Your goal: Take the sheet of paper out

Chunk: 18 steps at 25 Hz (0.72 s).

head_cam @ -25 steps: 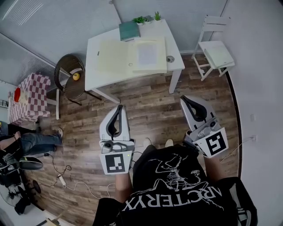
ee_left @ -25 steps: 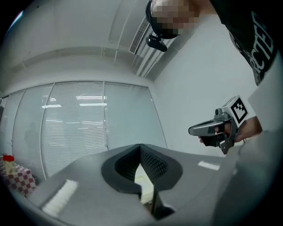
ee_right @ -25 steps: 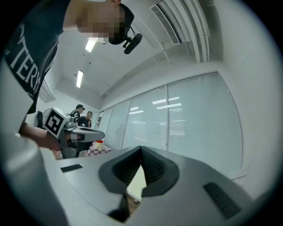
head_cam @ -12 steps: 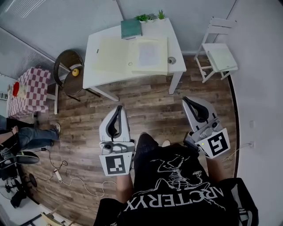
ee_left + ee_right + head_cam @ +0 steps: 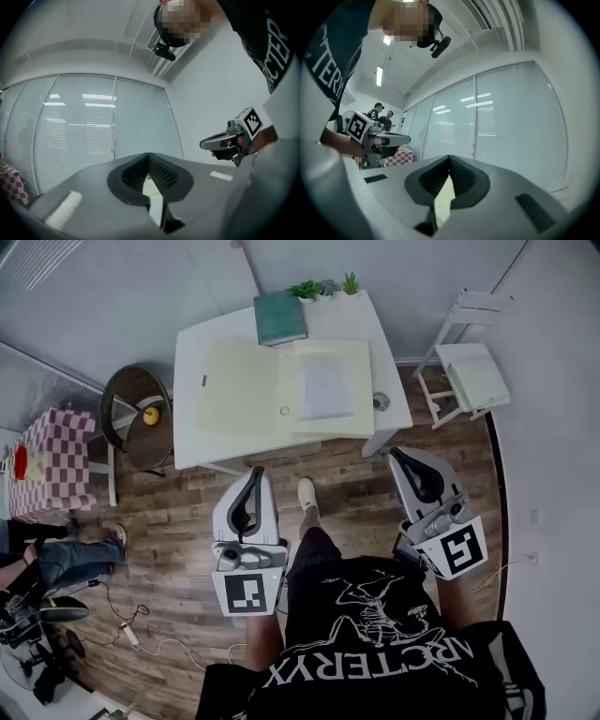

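A white sheet of paper (image 5: 325,388) lies on the right half of an open cream folder (image 5: 239,390) on the white table (image 5: 394,409). My left gripper (image 5: 255,472) is held level just short of the table's near edge; it is shut and has nothing in it. My right gripper (image 5: 397,454), also shut and holding nothing, is near the table's right front corner. In the left gripper view the jaws (image 5: 148,154) meet at the tip, and the right gripper (image 5: 229,140) shows off to the side. The right gripper view shows its jaws (image 5: 450,157) together.
A green book (image 5: 279,317) and small plants (image 5: 323,287) sit at the table's far edge, a small round object (image 5: 380,401) at its right. A white chair (image 5: 473,371) stands right, a round chair (image 5: 136,413) and checkered table (image 5: 47,465) left. Cables (image 5: 141,634) cross the wood floor.
The person has stepped forward, and the table now lies much closer. Both grippers have travelled toward its near edge, still shut.
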### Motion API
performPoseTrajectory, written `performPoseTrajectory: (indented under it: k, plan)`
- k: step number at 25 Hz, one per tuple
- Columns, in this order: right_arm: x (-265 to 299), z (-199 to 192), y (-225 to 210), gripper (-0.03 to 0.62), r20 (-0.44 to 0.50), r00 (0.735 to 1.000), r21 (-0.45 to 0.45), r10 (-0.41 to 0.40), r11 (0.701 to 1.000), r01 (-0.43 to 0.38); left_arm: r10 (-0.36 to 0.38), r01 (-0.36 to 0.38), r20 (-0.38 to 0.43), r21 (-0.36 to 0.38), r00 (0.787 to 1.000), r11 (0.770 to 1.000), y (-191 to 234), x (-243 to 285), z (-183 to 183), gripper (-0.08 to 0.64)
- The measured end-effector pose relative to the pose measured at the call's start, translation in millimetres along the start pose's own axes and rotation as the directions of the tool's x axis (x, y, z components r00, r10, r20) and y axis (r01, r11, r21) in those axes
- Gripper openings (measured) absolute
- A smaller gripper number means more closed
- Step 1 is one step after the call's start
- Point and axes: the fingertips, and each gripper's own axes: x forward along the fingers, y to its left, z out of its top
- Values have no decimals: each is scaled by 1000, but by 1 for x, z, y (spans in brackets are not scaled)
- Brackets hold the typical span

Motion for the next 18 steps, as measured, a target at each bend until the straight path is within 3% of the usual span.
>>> performPoseTrajectory:
  k: [9, 18]
  plan:
    - [154, 20, -58, 11, 0, 995, -20, -100, 995, 100, -112, 112, 12, -36, 994, 993, 113, 135, -9, 11]
    - [203, 15, -95, 11, -29, 993, -23, -118, 993, 117, -129, 128, -39, -40, 991, 991, 140, 185, -29, 11]
